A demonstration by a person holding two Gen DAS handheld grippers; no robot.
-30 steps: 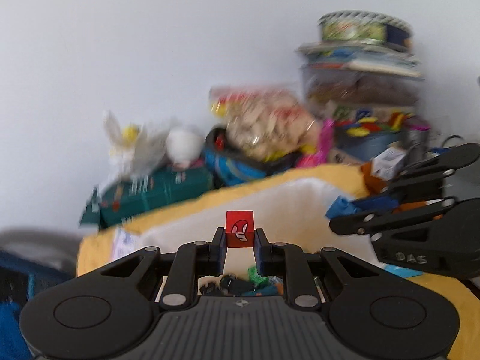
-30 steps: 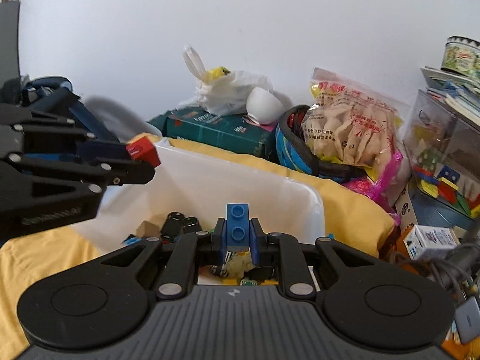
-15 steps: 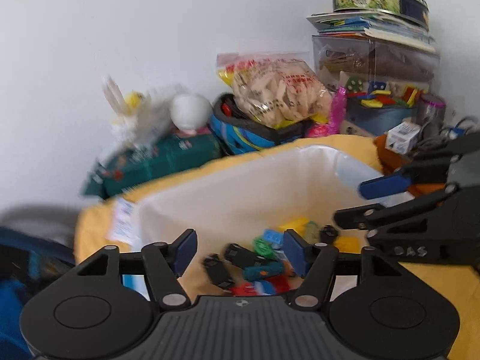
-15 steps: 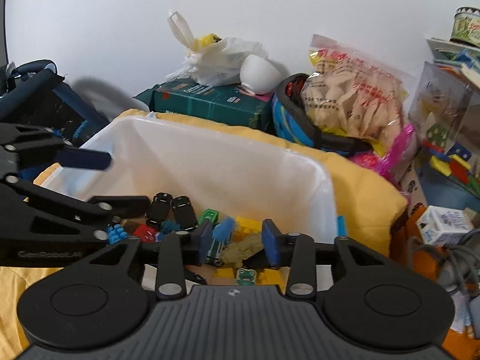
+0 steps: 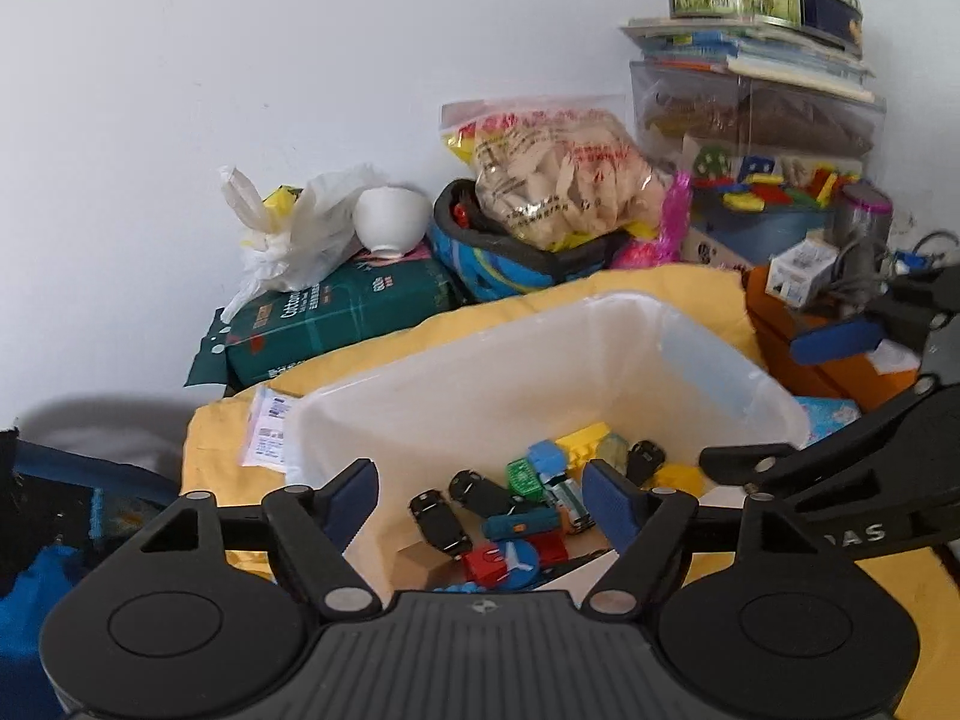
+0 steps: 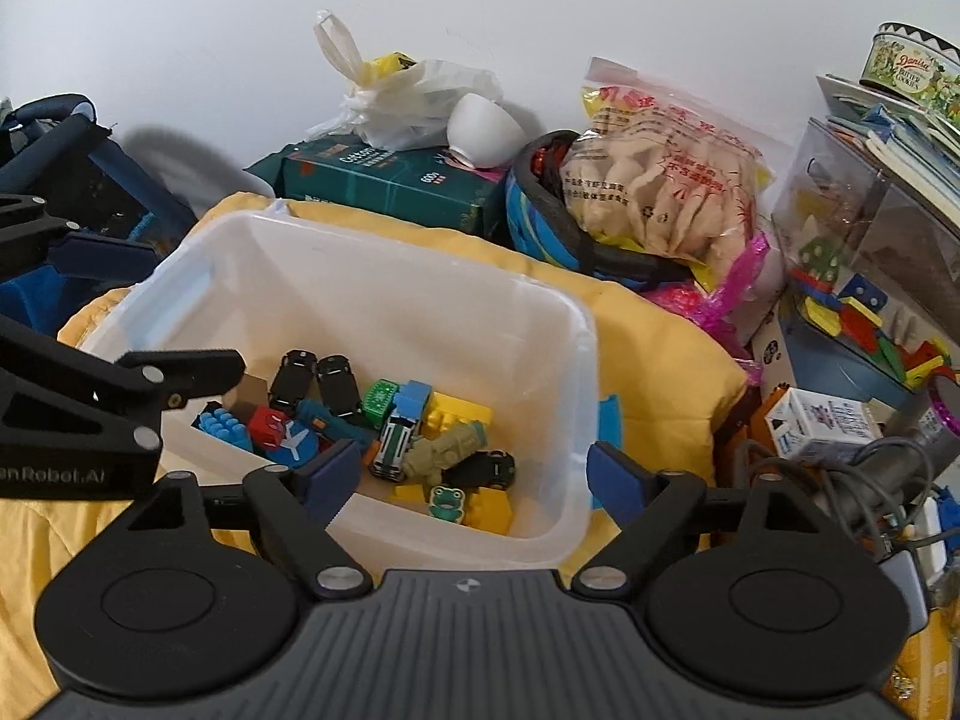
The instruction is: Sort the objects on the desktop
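Now both tongs [image 5: 480, 495] [image 6: 474, 477] opening, empty.

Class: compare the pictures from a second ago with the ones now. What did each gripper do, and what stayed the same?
The left gripper let go of its red cube, and the right gripper, jaws opening, let go of its blue brick; nothing is between either pair of jaws. The cube lies in the bin. The bin and clutter behind stayed put.

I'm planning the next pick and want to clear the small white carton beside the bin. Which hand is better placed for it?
Right, probably. Both grippers hang over the white bin, jaws opening with nothing between them, but the small white carton lies just beside the right gripper; the left gripper would have to cross it.
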